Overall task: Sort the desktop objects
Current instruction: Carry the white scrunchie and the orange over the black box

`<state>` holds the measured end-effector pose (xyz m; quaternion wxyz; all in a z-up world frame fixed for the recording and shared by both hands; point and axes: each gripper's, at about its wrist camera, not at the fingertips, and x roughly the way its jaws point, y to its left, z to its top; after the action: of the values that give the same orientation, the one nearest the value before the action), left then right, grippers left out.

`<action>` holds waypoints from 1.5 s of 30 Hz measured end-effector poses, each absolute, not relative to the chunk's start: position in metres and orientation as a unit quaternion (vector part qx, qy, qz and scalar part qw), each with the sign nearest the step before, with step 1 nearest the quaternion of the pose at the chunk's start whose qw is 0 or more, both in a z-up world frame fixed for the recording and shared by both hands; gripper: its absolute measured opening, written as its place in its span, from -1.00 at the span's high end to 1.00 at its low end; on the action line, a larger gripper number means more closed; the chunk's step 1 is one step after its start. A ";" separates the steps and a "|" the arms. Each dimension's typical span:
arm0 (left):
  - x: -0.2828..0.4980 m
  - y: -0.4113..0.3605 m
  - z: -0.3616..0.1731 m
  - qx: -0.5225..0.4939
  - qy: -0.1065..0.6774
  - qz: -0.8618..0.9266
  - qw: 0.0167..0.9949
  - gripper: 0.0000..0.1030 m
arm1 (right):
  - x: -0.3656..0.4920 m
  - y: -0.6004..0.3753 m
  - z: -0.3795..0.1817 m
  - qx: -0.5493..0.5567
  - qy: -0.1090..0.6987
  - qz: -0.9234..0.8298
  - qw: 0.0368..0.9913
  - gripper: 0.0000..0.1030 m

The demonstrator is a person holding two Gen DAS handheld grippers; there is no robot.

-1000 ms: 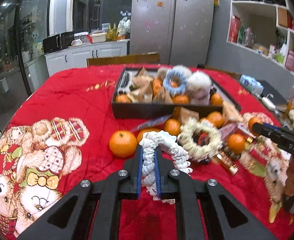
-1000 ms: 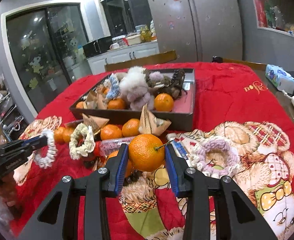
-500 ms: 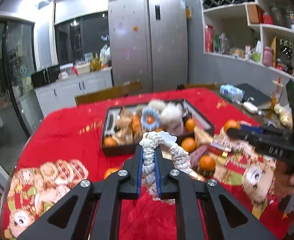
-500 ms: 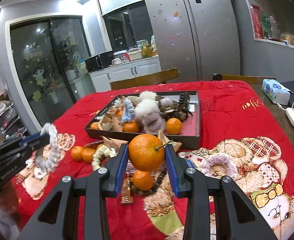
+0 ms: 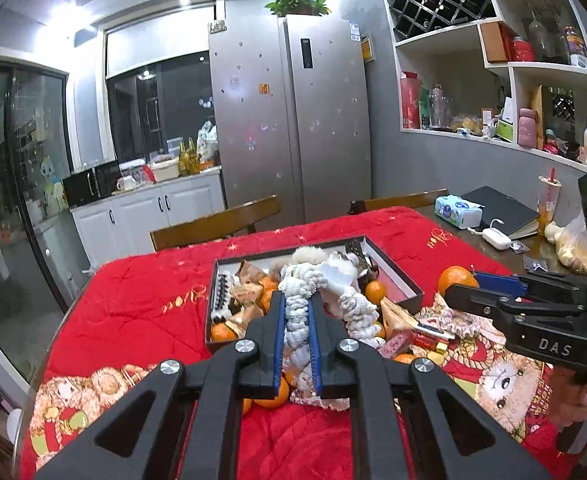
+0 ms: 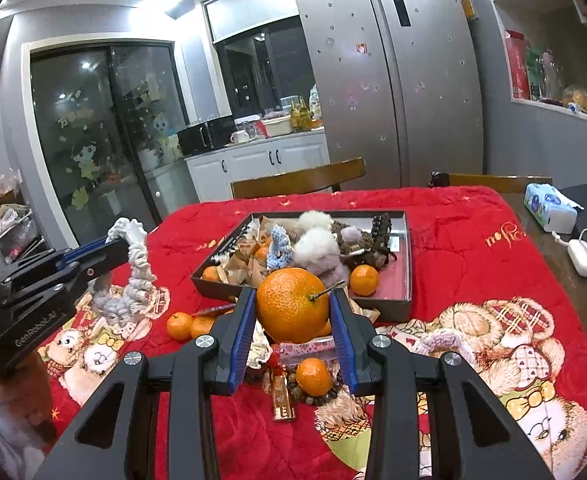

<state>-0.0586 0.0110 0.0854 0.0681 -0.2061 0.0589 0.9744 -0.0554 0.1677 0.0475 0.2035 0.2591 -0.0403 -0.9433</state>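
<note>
My left gripper (image 5: 297, 306) is shut on a white braided scrunchie (image 5: 298, 322) and holds it in the air above the red cloth; it also shows in the right wrist view (image 6: 133, 256). My right gripper (image 6: 293, 300) is shut on a large orange (image 6: 291, 310), held above the table in front of the dark tray (image 6: 405, 304). The tray also shows in the left wrist view (image 5: 401, 280) and holds oranges, scrunchies, fluffy balls and wrapped snacks. The orange also shows in the left wrist view (image 5: 455, 278), with the right gripper (image 5: 459, 290) at the right.
Loose oranges (image 6: 181, 326), a small orange (image 6: 313, 376), a pink scrunchie (image 6: 445, 342), a gold lipstick (image 6: 281, 394) and beads lie on the red cloth before the tray. A tissue pack (image 6: 549, 208), a white charger (image 6: 581, 256) and chairs (image 6: 297, 180) stand beyond.
Both grippers have risen higher above the table with their loads. The left one has tilted up, so the tray now sits lower and smaller in its view.
</note>
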 end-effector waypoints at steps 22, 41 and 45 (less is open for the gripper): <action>-0.162 0.030 0.067 -0.278 0.023 0.951 0.134 0.78 | -0.103 0.166 0.058 0.271 -0.046 -0.946 0.172 0.31; -0.259 0.070 0.013 -0.352 0.014 0.918 0.183 0.78 | -0.193 0.189 0.007 0.343 -0.069 -0.926 0.141 0.31; -0.272 0.072 -0.006 -0.370 0.017 0.912 0.179 0.78 | -0.201 0.195 -0.007 0.360 -0.070 -0.921 0.135 0.31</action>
<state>-0.2719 0.0720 -0.0064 0.1792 -0.3699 0.0165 0.9115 -0.2007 0.1951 -0.0071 0.1348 0.3595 -0.0696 -0.9207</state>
